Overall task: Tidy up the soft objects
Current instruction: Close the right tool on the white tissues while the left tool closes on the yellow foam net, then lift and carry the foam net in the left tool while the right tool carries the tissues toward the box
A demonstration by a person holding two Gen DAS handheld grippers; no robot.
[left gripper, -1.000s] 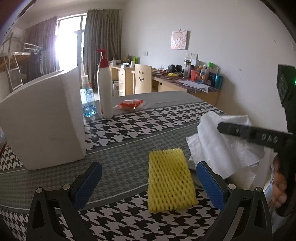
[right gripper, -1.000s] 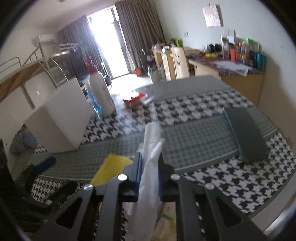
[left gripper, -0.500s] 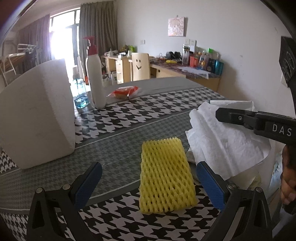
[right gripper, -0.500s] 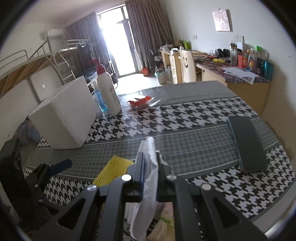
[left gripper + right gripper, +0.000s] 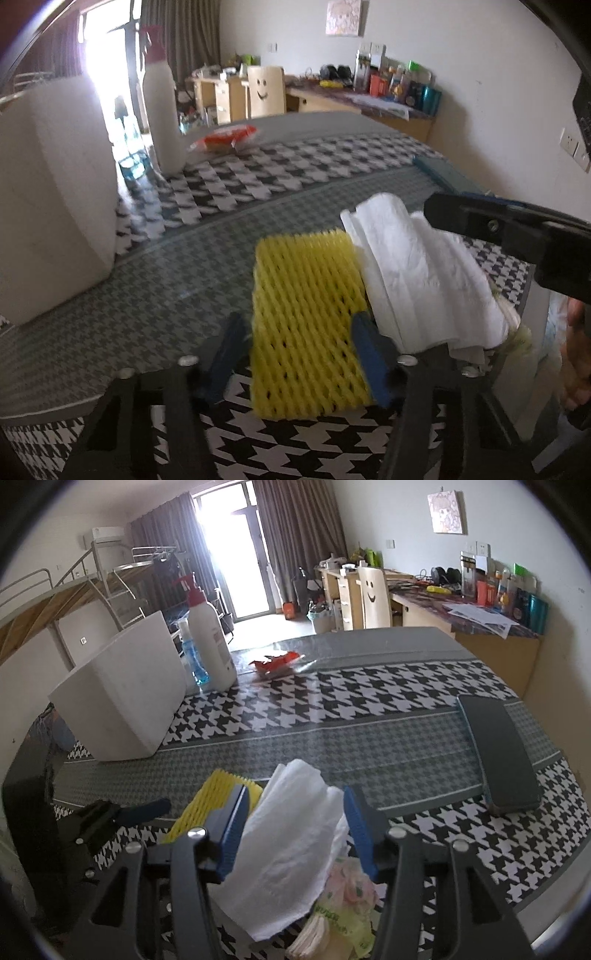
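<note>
We judge the yellow foam net [image 5: 308, 325] light, springy and easily crushed, so we would take it across its short width near the end closest to us, with little squeeze. It lies flat on the houndstooth table [image 5: 295, 173], and the left gripper [image 5: 301, 354] has just been closing around it: the blue pads flank its two long edges, seemingly touching but not clearly biting. Just beside the net, on its right, the white tissue [image 5: 291, 834] slumps (limp, tearable) on a packet, between the jaws of the right gripper [image 5: 295, 830], which have just been opening and stand clear of it.
</note>
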